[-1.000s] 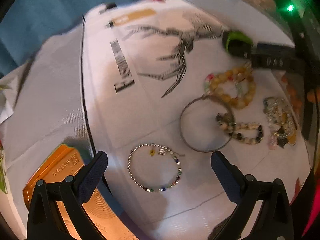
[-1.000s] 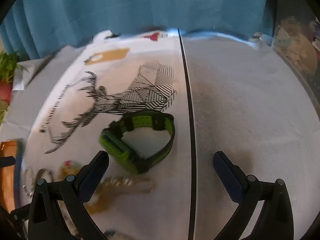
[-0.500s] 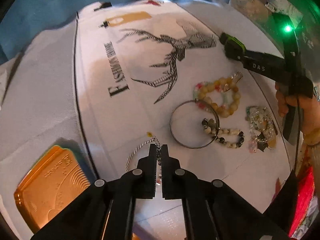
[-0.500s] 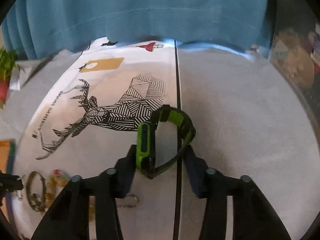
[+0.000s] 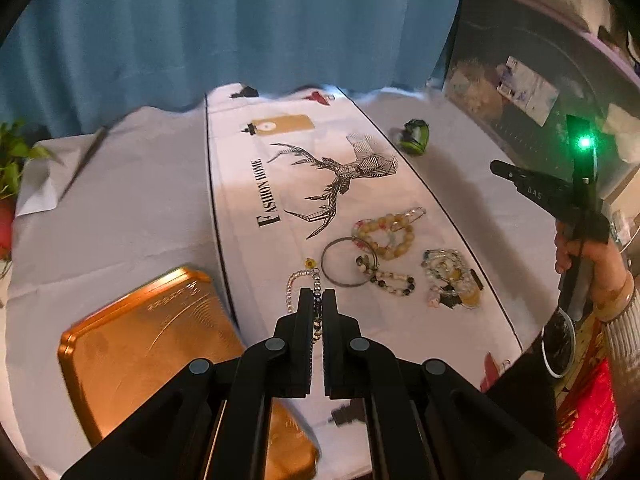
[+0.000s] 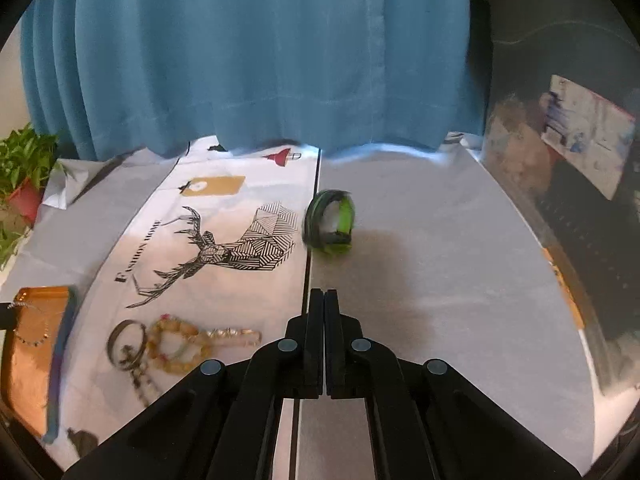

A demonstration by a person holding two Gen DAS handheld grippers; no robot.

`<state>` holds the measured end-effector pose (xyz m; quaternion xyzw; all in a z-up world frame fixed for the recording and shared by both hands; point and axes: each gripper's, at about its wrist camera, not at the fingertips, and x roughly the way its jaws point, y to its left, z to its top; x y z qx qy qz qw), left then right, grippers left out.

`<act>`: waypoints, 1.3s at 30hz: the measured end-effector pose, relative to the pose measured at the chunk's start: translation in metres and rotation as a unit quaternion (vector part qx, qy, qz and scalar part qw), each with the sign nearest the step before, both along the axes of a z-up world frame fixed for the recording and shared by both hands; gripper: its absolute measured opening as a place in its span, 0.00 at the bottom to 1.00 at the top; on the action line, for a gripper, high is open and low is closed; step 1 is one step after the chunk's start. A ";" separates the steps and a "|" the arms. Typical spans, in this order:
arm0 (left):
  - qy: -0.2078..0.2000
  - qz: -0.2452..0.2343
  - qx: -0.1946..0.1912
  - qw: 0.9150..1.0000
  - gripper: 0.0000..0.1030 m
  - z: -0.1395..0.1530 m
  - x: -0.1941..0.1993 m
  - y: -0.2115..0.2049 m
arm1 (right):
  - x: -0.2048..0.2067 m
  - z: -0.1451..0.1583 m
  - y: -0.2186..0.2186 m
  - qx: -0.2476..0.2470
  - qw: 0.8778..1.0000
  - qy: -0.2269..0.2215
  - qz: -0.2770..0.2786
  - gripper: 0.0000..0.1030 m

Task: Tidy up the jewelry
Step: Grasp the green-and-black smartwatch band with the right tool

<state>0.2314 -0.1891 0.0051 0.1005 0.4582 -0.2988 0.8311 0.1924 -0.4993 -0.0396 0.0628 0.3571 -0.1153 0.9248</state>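
My left gripper [image 5: 317, 298] is shut on a silver beaded bracelet [image 5: 298, 286], which hangs from the jaws above the white deer-print runner [image 5: 248, 200]. An orange tin tray [image 5: 140, 344] lies to its lower left; the tray also shows in the right wrist view [image 6: 28, 344]. A metal bangle [image 5: 344, 266], a yellow bead bracelet [image 5: 384, 234], a dark-and-cream bead bracelet [image 5: 390, 278] and a tangle of bead jewelry [image 5: 452, 276] lie on the runner. My right gripper [image 6: 323, 300] is shut and empty. The green watch [image 6: 330, 222] stands blurred on the grey cloth, apart from it.
A blue curtain [image 6: 260, 52] hangs behind the table. A potted plant [image 6: 20, 176] stands at the far left. Dark cluttered shelving [image 6: 580, 184] runs along the right side. The right-hand gripper body [image 5: 560, 196] and the hand holding it show at the right.
My left gripper closed on the silver bracelet and lifted it. My right gripper closed around the green watch, then lost it; the watch now sits farther away and the jaws are shut empty.
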 end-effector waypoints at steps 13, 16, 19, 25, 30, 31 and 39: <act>0.017 0.027 -0.012 0.999 0.02 -0.023 0.044 -0.008 | 0.073 -0.047 -0.034 0.011 0.999 0.043 0.011 0.86; 0.022 0.032 -0.022 0.999 0.02 -0.029 0.071 -0.015 | 0.123 -0.065 -0.040 0.012 0.998 0.059 0.026 0.86; 0.023 0.033 -0.027 0.999 0.02 -0.031 0.088 -0.018 | 0.172 -0.080 -0.043 0.005 0.997 0.065 0.037 0.86; 0.025 0.038 -0.033 0.998 0.02 -0.034 0.105 -0.018 | 0.246 -0.090 -0.043 0.012 0.997 0.066 0.040 0.59; 0.022 0.044 -0.044 0.998 0.02 -0.022 0.096 -0.009 | 0.229 -0.073 -0.027 -0.024 0.996 0.063 0.058 0.55; 0.017 0.044 -0.048 0.998 0.02 -0.016 0.089 -0.005 | 0.217 -0.066 -0.023 -0.025 0.996 0.059 0.059 0.55; -0.029 0.074 -0.061 0.995 0.02 0.034 0.001 0.060 | 0.048 0.031 0.051 -0.035 0.994 0.011 0.107 0.55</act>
